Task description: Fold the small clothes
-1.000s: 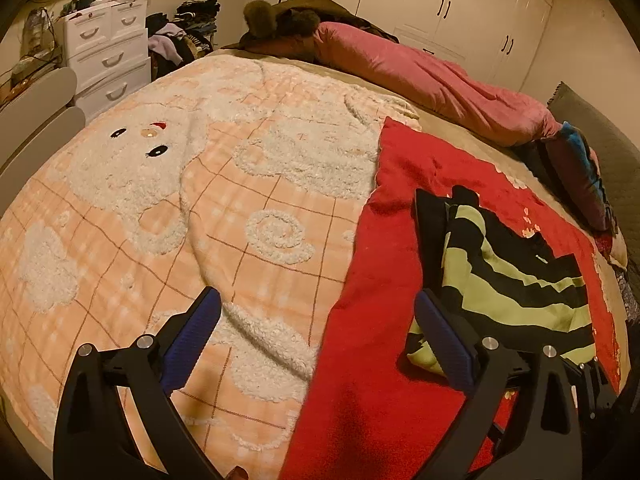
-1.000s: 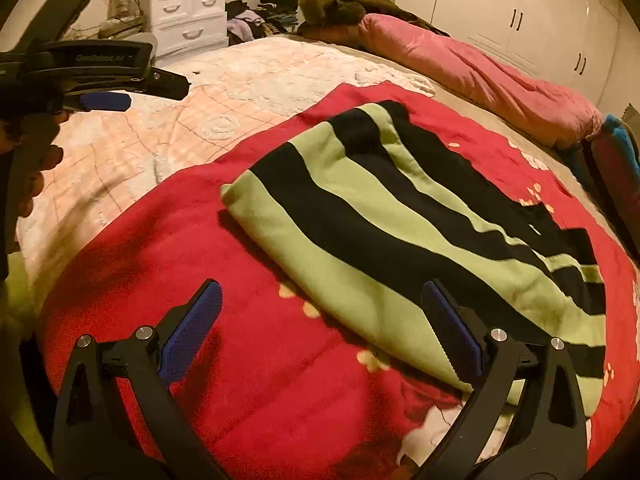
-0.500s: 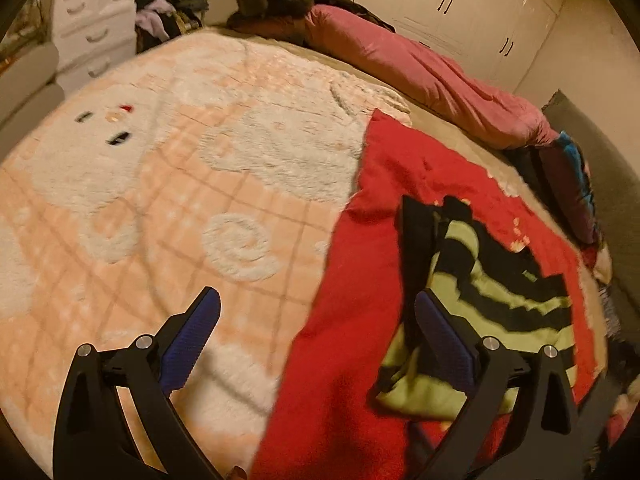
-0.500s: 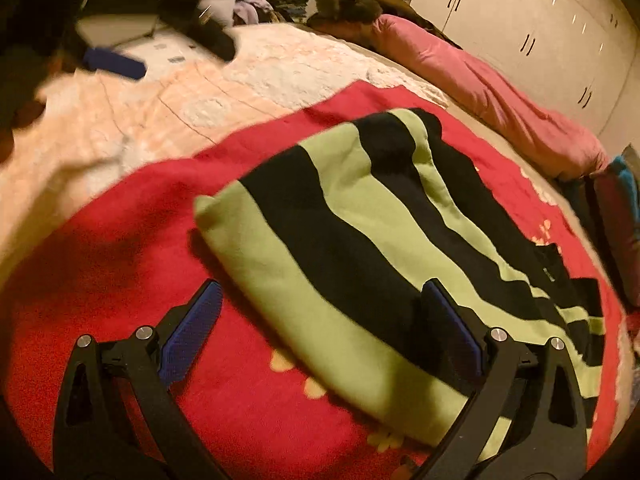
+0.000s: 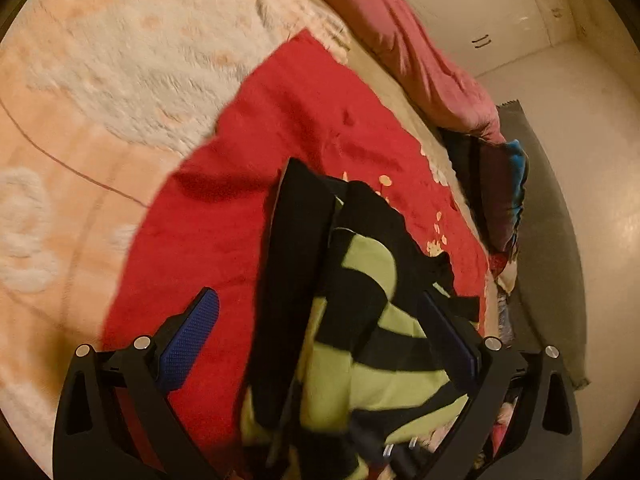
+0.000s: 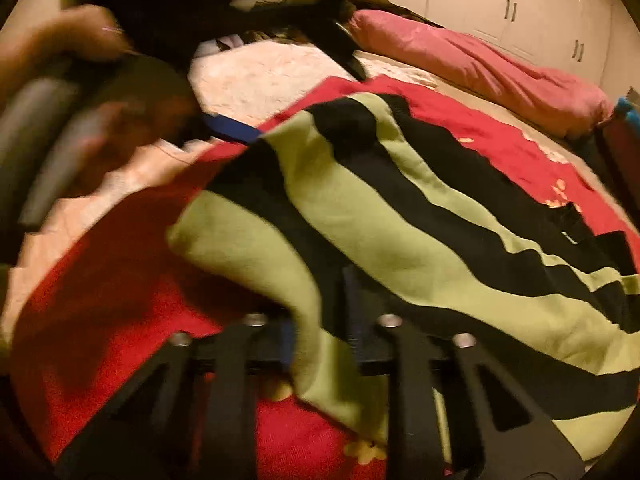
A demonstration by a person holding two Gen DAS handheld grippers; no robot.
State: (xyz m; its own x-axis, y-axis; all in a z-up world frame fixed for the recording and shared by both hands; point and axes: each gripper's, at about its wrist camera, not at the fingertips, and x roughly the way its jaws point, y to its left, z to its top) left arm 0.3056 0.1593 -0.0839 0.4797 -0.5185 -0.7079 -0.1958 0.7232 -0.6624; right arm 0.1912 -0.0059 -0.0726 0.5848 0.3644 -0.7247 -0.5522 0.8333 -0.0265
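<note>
Your right gripper (image 6: 320, 336) has its jaws closed on the near green edge of the striped garment (image 6: 400, 216), at the lower middle of the right wrist view; the cloth folds down between the two blue pads there. The garment (green and black stripes) lies on the red blanket (image 6: 120, 300) and fills the centre and right of that frame. This view is blurred, so small details are not clear.

Your left gripper (image 5: 324, 340) has its jaws wide open. In the left wrist view its left blue pad stands over the red blanket (image 5: 224, 240), and its right pad is over the striped garment (image 5: 360, 320), which lies between the jaws in the lower centre of the frame. I cannot tell if the pads touch the cloth.

The red blanket lies on the bed over a peach fleece cover (image 5: 60, 140) at the left of the frame. A pink quilt (image 5: 420, 52) lies along the upper right, with white wardrobe doors (image 6: 500, 0) behind it. In the upper left of the right wrist view your left hand (image 6: 60, 40) holds the other gripper, very blurred.
</note>
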